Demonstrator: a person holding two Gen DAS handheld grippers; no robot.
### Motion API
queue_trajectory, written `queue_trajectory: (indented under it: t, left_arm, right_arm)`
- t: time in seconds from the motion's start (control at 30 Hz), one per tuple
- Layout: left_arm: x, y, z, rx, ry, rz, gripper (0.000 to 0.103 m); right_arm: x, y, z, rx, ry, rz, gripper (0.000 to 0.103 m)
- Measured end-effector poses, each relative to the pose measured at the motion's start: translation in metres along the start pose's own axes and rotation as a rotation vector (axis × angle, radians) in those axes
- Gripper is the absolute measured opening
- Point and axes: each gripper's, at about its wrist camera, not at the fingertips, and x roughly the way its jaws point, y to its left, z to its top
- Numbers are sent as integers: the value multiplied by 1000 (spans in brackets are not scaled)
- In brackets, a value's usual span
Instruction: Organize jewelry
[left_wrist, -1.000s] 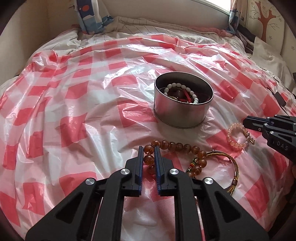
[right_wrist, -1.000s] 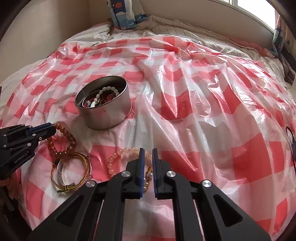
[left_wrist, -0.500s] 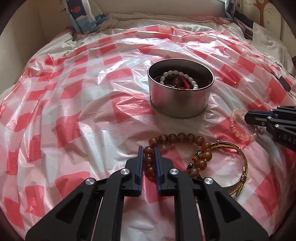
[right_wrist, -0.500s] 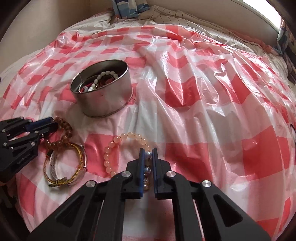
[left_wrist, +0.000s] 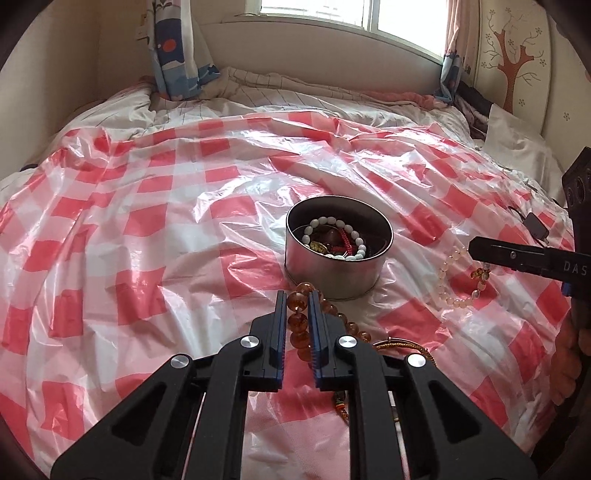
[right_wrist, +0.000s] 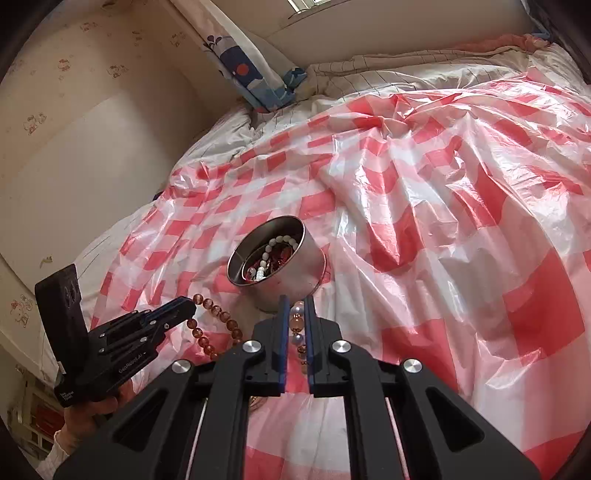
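Moved: both bracelets, lifted off the sheet (left_wrist: 155, 206).
Left gripper (left_wrist: 297, 295): clamps amber bracelet (left_wrist: 297, 321).
Right gripper (right_wrist: 295, 301): clamps pink bracelet (right_wrist: 297, 321).
Tins (left_wrist: 338, 277): one.
Bangles (left_wrist: 402, 346): one.

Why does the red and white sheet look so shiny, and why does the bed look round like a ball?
Left wrist view: daylight from the window bounces off the crinkly plastic sheet, making white glare. Right wrist view: the same glare on the folds, and the picture looks tilted. Both views: the fisheye lens bends the bed into a dome and darkens the corners; the metal tin looks sharp.
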Motion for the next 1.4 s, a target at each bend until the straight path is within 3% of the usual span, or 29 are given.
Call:
queue_trajectory:
  t: [0.7,0.77,0.93,0.97,1.07,1.17,1.27,1.33,1.37,1.4]
  left_arm:
    - [2,-2,-1,28,13,46,10]
    - [9,1,-3,15,47,63,10]
    - [24,11,-10,-15,130,102,11]
    - [26,12,-11,-18,139,109,11]
    - [28,13,-13,-10,146,139,18]
    - [28,14,-12,2,125,188,39]
    - [37,13,-14,17,161,199,46]
    - [45,9,-17,50,194,205,44]
    - [45,5,-16,71,201,176,22]
    - [44,1,-16,79,208,151,12]
  right_arm:
    - [-1,6,1,-8,-6,56,8]
    - [1,5,1,-7,6,36,8]
    - [18,-3,-6,-18,90,-122,9]
    - [21,-4,-7,-26,103,-145,13]
    - [28,-2,-11,-64,128,-222,45]
    - [33,0,-15,-106,146,-291,49]
    - [40,0,-18,-146,164,-367,53]
    - [49,1,-23,-174,206,-398,53]
    - [54,3,-27,-199,222,-416,50]
    - [56,6,-28,-224,225,-423,45]
